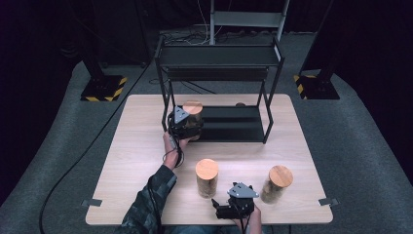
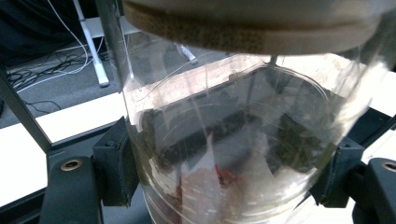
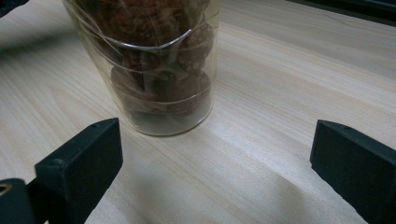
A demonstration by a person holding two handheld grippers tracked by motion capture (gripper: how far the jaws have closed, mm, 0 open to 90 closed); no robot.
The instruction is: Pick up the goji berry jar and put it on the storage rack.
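My left gripper [image 1: 191, 124] is shut on a glass jar [image 1: 193, 113] with a cork lid, at the left end of the black rack's bottom shelf [image 1: 234, 124]. In the left gripper view the pads press both sides of the jar [image 2: 233, 116], which has pale and reddish bits low inside. My right gripper [image 1: 234, 204] stands open near the table's front edge, nothing between its jaws. Just ahead and left of it is a second cork-lidded jar [image 1: 207, 178]; in the right gripper view this jar [image 3: 154, 70] holds brown round pieces and stands beyond the open gripper [image 3: 215, 158].
A third cork-lidded jar [image 1: 277, 184] stands to the right of my right gripper. The black metal rack [image 1: 219, 56] occupies the table's far middle, with upper shelves above the bottom one. A cable [image 1: 83, 156] trails across the floor at left.
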